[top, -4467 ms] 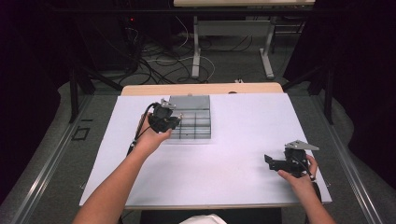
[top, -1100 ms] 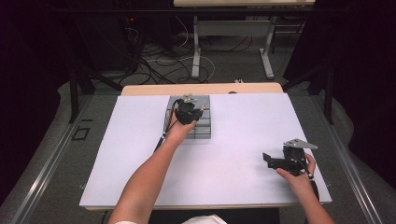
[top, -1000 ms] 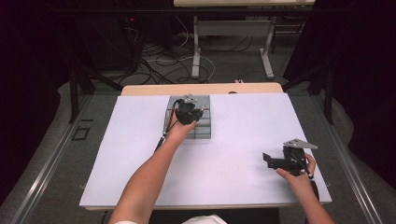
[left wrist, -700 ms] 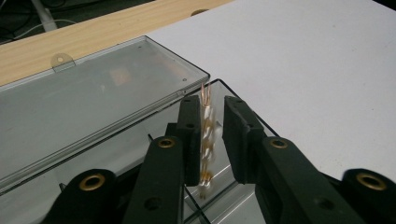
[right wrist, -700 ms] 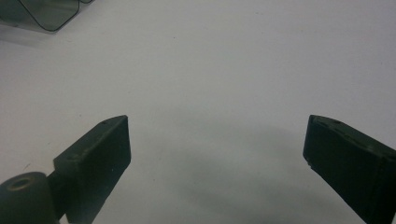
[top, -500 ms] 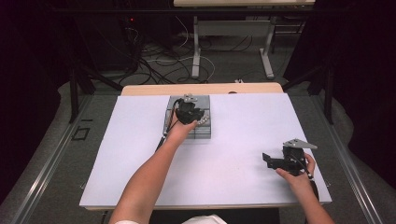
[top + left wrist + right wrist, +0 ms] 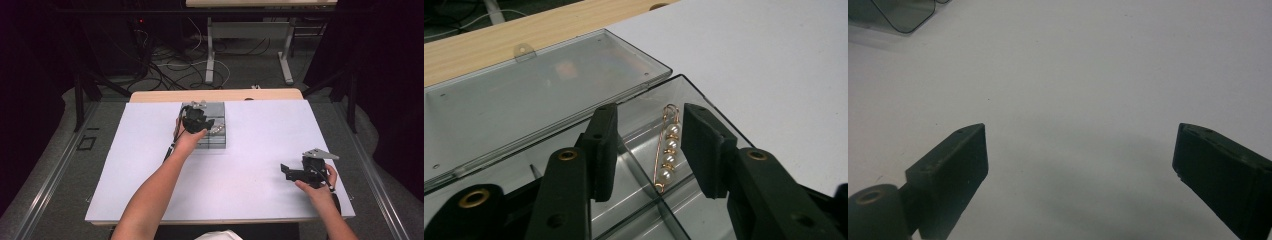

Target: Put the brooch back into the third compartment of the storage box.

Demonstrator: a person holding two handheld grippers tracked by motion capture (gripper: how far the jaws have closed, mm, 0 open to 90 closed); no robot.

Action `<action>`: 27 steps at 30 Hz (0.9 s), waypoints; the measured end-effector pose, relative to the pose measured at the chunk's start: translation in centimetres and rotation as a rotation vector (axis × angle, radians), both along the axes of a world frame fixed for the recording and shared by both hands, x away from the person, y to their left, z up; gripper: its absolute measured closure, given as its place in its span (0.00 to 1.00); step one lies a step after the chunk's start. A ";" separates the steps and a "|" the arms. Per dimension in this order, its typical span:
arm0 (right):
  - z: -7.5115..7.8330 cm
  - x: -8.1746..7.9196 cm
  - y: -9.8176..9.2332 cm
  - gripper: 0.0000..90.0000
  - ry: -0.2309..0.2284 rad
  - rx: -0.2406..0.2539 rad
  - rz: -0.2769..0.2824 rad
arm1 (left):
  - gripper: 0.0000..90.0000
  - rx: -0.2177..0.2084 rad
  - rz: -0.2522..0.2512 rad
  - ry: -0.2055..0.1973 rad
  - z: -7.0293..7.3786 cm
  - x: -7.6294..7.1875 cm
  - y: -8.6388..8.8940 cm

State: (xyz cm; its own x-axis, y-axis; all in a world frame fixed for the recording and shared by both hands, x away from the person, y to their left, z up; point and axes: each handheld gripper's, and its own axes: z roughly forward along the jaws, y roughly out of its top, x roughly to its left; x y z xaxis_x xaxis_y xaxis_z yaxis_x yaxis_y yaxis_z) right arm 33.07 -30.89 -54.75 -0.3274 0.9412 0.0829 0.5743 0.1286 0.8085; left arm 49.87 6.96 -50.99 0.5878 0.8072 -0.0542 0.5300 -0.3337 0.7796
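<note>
A clear plastic compartment box (image 7: 216,141) lies at the far middle of the white table, its lid (image 7: 524,95) folded back flat. A gold pin strung with pearls (image 7: 667,148) rests in a far corner compartment. My left gripper (image 7: 646,122) hovers over that compartment. Its jaws have just been opening and stand apart on either side of the pin, and the pads do not touch it. In the high view the left gripper (image 7: 196,121) sits above the box. My right gripper (image 7: 288,171) rests near the table's right front, its jaws (image 7: 1078,135) wide open over bare table.
The wooden table edge (image 7: 499,37) runs behind the box lid. A corner of the box (image 7: 895,15) shows at the top left of the right gripper view. Cables and table legs (image 7: 210,55) lie on the floor beyond.
Since the oldest frame my left hand has shifted right, from the box's left edge to over the box. In the last second neither hand has visibly moved.
</note>
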 end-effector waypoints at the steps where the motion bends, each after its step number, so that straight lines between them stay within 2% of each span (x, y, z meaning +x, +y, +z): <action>1: 0.0 0.0 0.0 0.08 0.000 0.001 0.000 | 0.64 -0.005 0.000 -0.005 0.0 -0.1 0.1; 9: 0.0 0.0 0.0 0.08 -0.001 0.002 0.001 | 0.57 -0.036 0.005 -0.002 0.4 -0.7 0.9; 12: 0.1 0.0 0.0 0.08 -0.001 0.001 -0.002 | 0.55 -0.035 0.013 0.016 0.5 -1.0 1.2; 18: 0.0 0.0 0.0 0.08 -0.006 -0.004 0.002 | 0.54 -0.065 0.031 0.042 0.9 -1.8 2.1; 19: 0.1 0.0 0.0 0.08 -0.006 -0.004 0.002 | 0.53 -0.067 0.025 0.036 0.9 -1.9 2.3; 23: 0.1 -0.1 0.0 0.08 -0.006 -0.005 0.001 | 0.47 -0.086 0.020 0.058 1.2 -2.5 2.7; 27: 0.1 -0.1 0.0 0.08 -0.006 -0.005 0.000 | 0.41 -0.103 -0.005 0.062 1.4 -3.2 2.9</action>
State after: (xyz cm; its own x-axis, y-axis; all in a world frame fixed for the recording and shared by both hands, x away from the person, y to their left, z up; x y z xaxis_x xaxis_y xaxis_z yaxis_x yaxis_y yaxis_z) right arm 33.00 -30.89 -54.66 -0.3279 0.9416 0.0765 0.5695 0.1324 0.8113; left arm 46.68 9.89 -49.59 0.5849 0.7924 -0.1730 0.5768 -0.2565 0.7756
